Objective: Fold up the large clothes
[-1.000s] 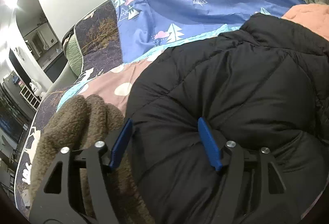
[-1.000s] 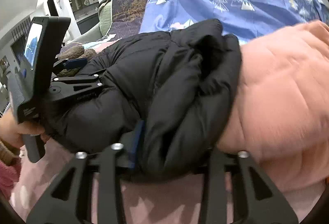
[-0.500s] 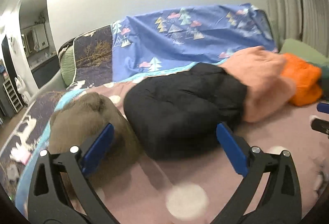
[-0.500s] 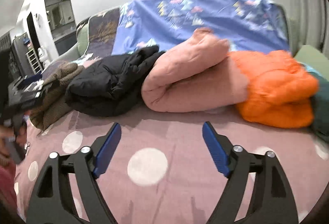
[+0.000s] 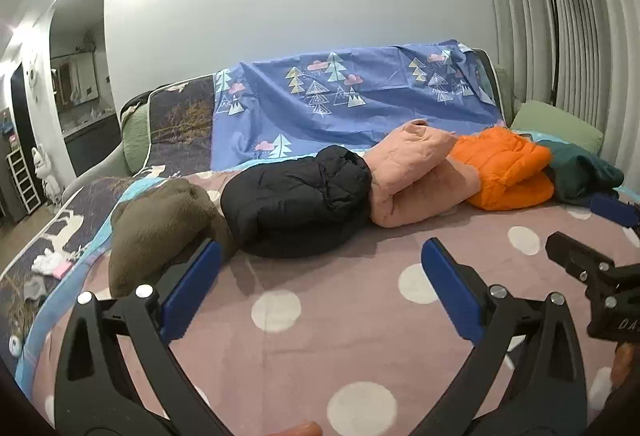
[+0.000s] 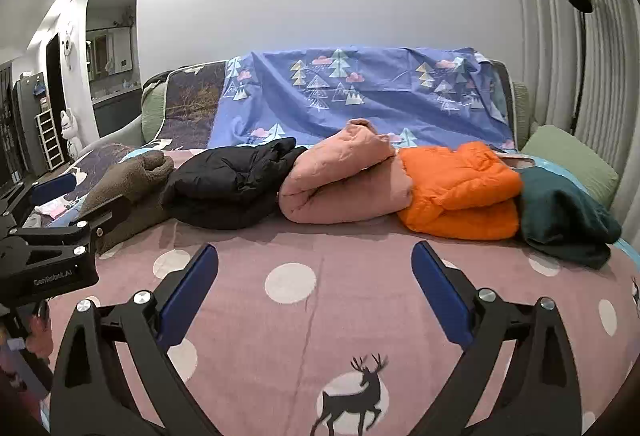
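Two handheld grippers hovered over a bed's mauve polka-dot cover (image 6: 320,316), each empty. The left gripper (image 5: 320,288) stood spread wide with nothing between its blue pads (image 5: 192,288); the right gripper (image 6: 316,288) had its jaws opening, likewise with only bare cover between them, above a printed deer (image 6: 356,392). Beyond them, a row of folded garments lay side by side across the bed: a brown fleece (image 6: 128,187) at the left end, a black puffer jacket (image 5: 296,203) touching it, then a pink quilted coat (image 6: 344,179), an orange puffer jacket (image 6: 460,191) and a dark green garment (image 6: 560,220) at the right end. A green pillow (image 6: 572,159) sat just behind that end. Farther back, a blue sheet with tree prints (image 5: 352,107) draped the headboard, with a white wall behind and a black floor lamp (image 6: 580,35) beside pleated curtains (image 6: 560,35).
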Demonstrator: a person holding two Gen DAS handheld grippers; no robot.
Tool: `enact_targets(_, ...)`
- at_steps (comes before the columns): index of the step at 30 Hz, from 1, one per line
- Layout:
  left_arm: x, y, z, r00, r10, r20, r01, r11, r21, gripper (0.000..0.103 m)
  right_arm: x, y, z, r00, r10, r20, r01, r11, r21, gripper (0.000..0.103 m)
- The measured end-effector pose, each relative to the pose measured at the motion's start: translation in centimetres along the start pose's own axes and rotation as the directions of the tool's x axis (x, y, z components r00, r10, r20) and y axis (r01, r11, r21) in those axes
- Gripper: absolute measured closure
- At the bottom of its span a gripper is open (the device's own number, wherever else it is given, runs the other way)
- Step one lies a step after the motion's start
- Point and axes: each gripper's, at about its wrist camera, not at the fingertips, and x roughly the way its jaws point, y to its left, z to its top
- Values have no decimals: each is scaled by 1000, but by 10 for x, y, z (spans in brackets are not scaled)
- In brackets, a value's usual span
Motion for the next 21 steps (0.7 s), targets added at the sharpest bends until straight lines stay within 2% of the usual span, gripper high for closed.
enact_targets(4, -10, -8, -5, 1000, -3, -3, 3, 1000, 12, 2, -8, -3, -4, 1000, -30, -7, 30, 999, 23, 5)
enact_targets(9, -19, -12, -11, 999, -42, -5, 42, 999, 13, 2, -11, -10, -6, 999, -50, -23, 51, 996, 67, 5)
enact_targets(13, -21, -15, -16, 1000, -30, -5, 30, 999, 17, 2, -11, -15, -7, 998, -52, -33, 55, 994, 98, 5)
enact_targets(21, -19, -18, -19, 998, -51, -38, 52, 999, 14, 2, -17, -13, -7, 996, -88, -14, 89, 993, 83, 5)
